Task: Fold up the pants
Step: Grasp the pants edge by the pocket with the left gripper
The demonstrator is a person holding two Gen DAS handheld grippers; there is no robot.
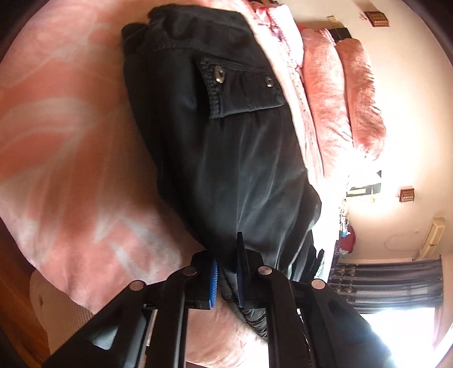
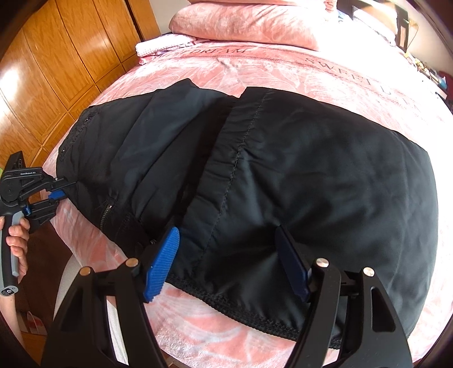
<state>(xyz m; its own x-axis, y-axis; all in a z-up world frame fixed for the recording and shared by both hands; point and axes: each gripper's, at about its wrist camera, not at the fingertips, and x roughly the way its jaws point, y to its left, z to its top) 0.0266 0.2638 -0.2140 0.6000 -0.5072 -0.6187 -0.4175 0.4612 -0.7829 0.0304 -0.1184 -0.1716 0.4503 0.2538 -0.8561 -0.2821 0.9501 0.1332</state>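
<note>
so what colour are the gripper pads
Blue, ribbed; the pads show best in the right wrist view.

Left tongs (image 1: 226, 278) pinch dark fabric between nearly closed blue pads; right tongs (image 2: 226, 261) spread wide.

You stand at a bed (image 2: 283, 70) spread with a pink plush cover, pale leaf patterns and the words "SWEET DREAM" woven across it. Pink pillows (image 2: 249, 22) are stacked at its head, a folded white cloth (image 2: 161, 46) just beside them. To your left runs a wall of warm wooden wardrobe doors (image 2: 56, 62). In the left wrist view, cream walls (image 1: 410, 85) carry two small brown fixtures (image 1: 376, 19), dark patterned curtains (image 1: 388, 283) hang beside a window (image 1: 402, 325) blazing with daylight, and a wall air-conditioning unit (image 1: 433, 235) sits near them.
</note>
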